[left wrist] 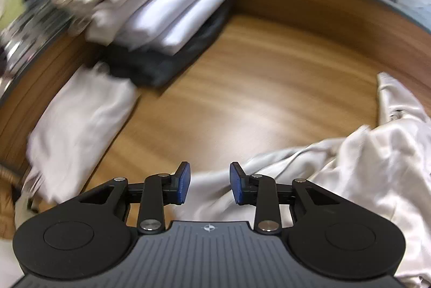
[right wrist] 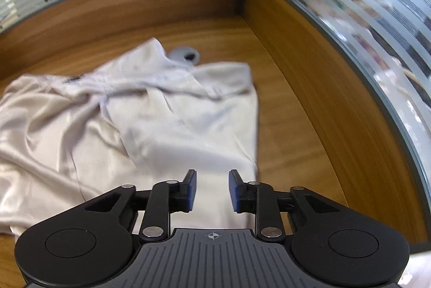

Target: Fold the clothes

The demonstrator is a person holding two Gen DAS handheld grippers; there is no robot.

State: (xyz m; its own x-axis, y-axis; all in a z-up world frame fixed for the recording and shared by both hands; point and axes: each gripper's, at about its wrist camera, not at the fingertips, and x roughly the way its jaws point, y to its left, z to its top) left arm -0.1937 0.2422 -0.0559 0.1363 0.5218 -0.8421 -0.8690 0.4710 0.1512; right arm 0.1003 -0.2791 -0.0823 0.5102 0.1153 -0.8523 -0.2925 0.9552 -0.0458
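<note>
A cream satin garment (right wrist: 167,120) lies rumpled and partly doubled over on the wooden desk (right wrist: 291,131). My right gripper (right wrist: 212,189) hovers over its near right edge, open, with nothing between the blue pads. In the left wrist view the same garment (left wrist: 358,166) spreads from the lower right to under my left gripper (left wrist: 209,184), which is open and holds nothing.
A stack of folded clothes (left wrist: 161,7), white and cream over dark pieces, sits at the back left. A folded white piece (left wrist: 78,126) lies in front of it. A grey cable grommet (right wrist: 186,54) shows behind the garment. Wooden partitions with frosted glass (right wrist: 363,50) enclose the desk's corner.
</note>
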